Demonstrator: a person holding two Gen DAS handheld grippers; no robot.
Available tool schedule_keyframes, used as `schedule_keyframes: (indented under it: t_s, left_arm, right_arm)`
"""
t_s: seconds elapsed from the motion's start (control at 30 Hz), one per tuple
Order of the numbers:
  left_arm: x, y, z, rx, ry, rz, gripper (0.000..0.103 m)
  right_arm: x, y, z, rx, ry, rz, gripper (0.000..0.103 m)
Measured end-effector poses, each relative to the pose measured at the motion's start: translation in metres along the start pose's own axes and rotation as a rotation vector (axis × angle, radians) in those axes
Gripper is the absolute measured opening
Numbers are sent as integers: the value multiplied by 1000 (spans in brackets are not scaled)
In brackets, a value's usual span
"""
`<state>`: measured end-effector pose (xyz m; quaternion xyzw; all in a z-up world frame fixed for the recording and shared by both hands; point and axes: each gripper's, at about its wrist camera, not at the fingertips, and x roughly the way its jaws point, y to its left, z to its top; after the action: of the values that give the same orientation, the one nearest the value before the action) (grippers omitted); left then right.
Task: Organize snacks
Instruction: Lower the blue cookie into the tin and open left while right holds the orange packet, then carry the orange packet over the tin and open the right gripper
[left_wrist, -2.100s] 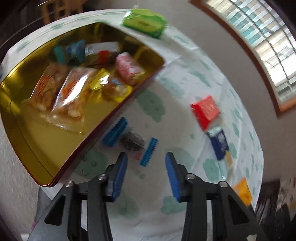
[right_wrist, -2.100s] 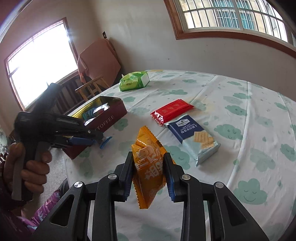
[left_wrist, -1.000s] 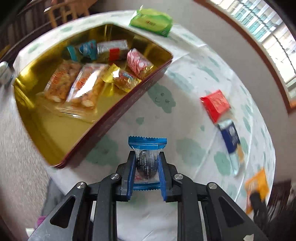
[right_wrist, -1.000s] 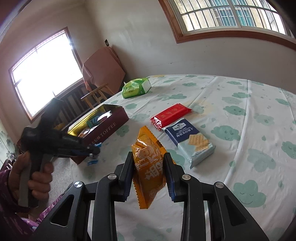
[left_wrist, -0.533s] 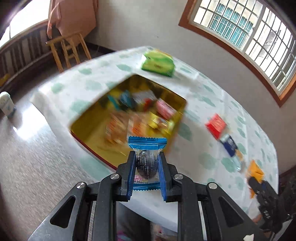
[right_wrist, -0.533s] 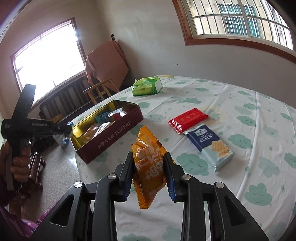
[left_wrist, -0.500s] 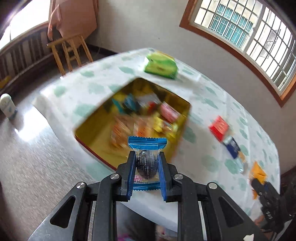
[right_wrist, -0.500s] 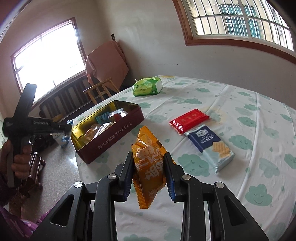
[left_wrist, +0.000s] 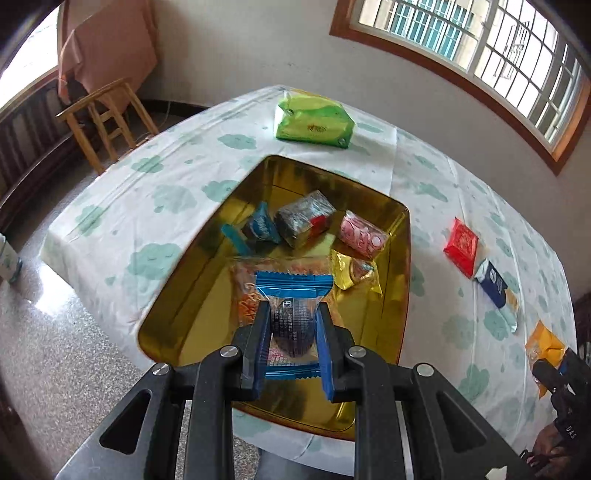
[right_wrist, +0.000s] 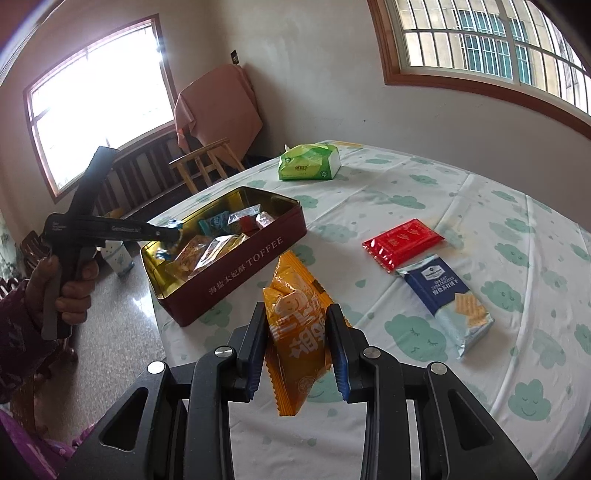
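Note:
My left gripper (left_wrist: 291, 325) is shut on a small snack with blue wrapper ends (left_wrist: 292, 314) and hangs over the near end of the open toffee tin (left_wrist: 404, 280), whose gold inside holds several wrapped snacks. The right wrist view shows the same tin (right_wrist: 255, 258) as dark red, with the left gripper (right_wrist: 173, 226) above its near-left corner. An orange snack packet (right_wrist: 297, 332) sits pinched in my right gripper (right_wrist: 295, 332), above the table just right of the tin. In the left wrist view that packet (left_wrist: 543, 345) appears at the far right.
A red packet (right_wrist: 402, 242) and a blue cracker packet (right_wrist: 448, 299) lie on the cloud-print tablecloth (right_wrist: 517, 387) right of the tin. A green tissue pack (right_wrist: 308, 162) sits at the far edge. A wooden stool (right_wrist: 207, 162) stands beyond the table. A hand (right_wrist: 70, 284) holds the left gripper.
The left gripper shut on the blue-wrapped snack, lifted it off the cloth and carried it over the tin. The right gripper drew back and rose slightly, still gripping the orange packet.

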<state>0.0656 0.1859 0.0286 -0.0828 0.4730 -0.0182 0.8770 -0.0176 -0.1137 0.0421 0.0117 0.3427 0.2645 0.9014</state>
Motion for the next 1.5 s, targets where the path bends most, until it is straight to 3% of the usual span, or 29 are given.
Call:
schedule_keyframes:
  t_s: [0.2, 0.43, 0.7, 0.77, 0.97, 1.1, 1.17, 1.5]
  left_arm:
    - [16, -13, -8, 68, 36, -11, 20]
    - [26, -11, -17, 74, 77, -32, 20]
    - [20, -18, -25, 133, 17, 53, 24]
    - [15, -19, -26, 137, -4, 68, 35]
    - [-3, -22, -29, 161, -90, 124, 56]
    - [-13, -20, -30, 154, -128, 135, 60]
    - [-17, -17, -31, 141, -136, 140, 68]
    - [-24, 0, -35, 121, -158, 171, 71]
  right_arm:
    - [7, 9, 2, -18, 15, 2, 32]
    - [11, 18, 4, -28, 21, 7, 32]
    - [13, 28, 8, -48, 20, 14, 32]
    - [13, 32, 10, -55, 19, 15, 32]
    - [14, 43, 17, -80, 15, 19, 32]
    - [16, 54, 27, -106, 5, 32, 32]
    - [20, 61, 33, -120, -1, 39, 32]
    - [55, 91, 60, -150, 7, 97, 32]
